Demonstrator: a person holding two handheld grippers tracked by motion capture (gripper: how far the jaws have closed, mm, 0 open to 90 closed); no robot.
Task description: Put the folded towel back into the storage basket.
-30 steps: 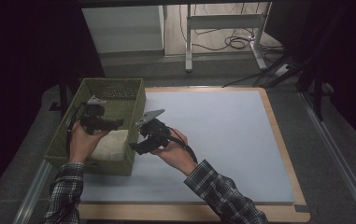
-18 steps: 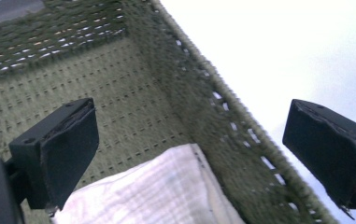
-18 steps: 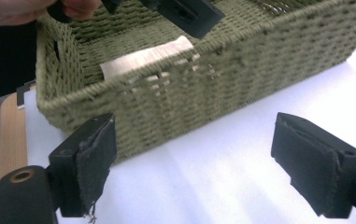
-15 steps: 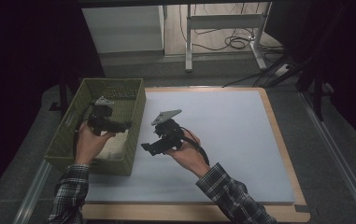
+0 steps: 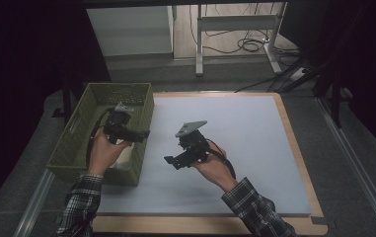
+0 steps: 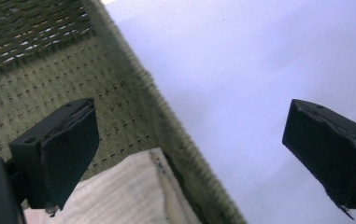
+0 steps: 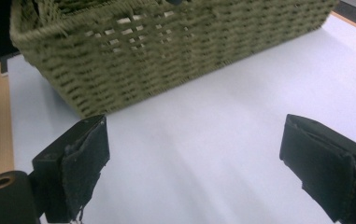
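A green woven basket [image 5: 84, 129] stands at the left edge of the pale blue mat [image 5: 244, 133]. A cream folded cloth [image 6: 129, 191] lies inside it at the near right corner. My left gripper [image 5: 143, 134] hovers over the basket's right wall, open, with the wall and the cloth's edge below its jaws [image 6: 203, 158]. My right gripper [image 5: 173, 160] is above the mat, right of the basket, pointing back at the basket's outer wall [image 7: 166, 46]. Its jaws [image 7: 199, 163] have just been opening; they stand open with nothing between them.
The mat lies on a wooden board [image 5: 301, 163] whose rim shows at the right and front. Beyond the table are a white cabinet [image 5: 131, 29], a metal frame leg [image 5: 200, 44] and cables on the floor [image 5: 247, 44]. Dark surroundings flank the left side.
My right gripper has drawn away from the basket, moving right over the mat, and its jaws have widened. My left gripper has shifted right, toward the basket's right wall.
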